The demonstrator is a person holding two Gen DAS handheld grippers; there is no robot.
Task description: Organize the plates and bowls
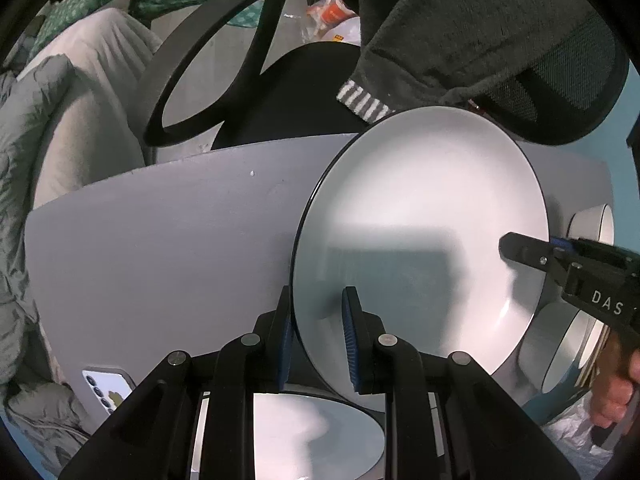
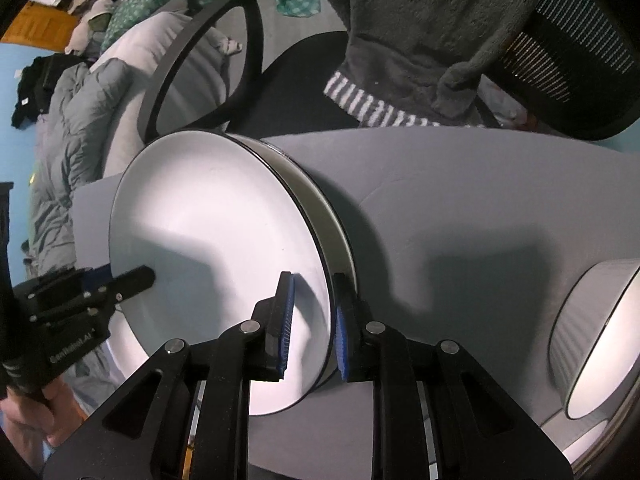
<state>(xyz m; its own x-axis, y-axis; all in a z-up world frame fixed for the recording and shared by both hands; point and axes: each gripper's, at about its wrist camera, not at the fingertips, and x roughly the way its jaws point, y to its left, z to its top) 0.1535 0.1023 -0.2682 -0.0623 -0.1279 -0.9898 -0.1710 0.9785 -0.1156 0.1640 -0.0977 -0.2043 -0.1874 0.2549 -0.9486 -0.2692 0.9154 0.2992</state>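
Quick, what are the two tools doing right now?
Left tool: closed on the plate's rim.
Right tool: astride the opposite rim; whether it grips cannot be told.

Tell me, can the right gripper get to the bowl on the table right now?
Probably not yet. The right gripper is busy: its fingers sit on either side of the white plate's rim, opposite the left gripper. The bowl stands off to the side with bare table between, so the way looks free afterwards.
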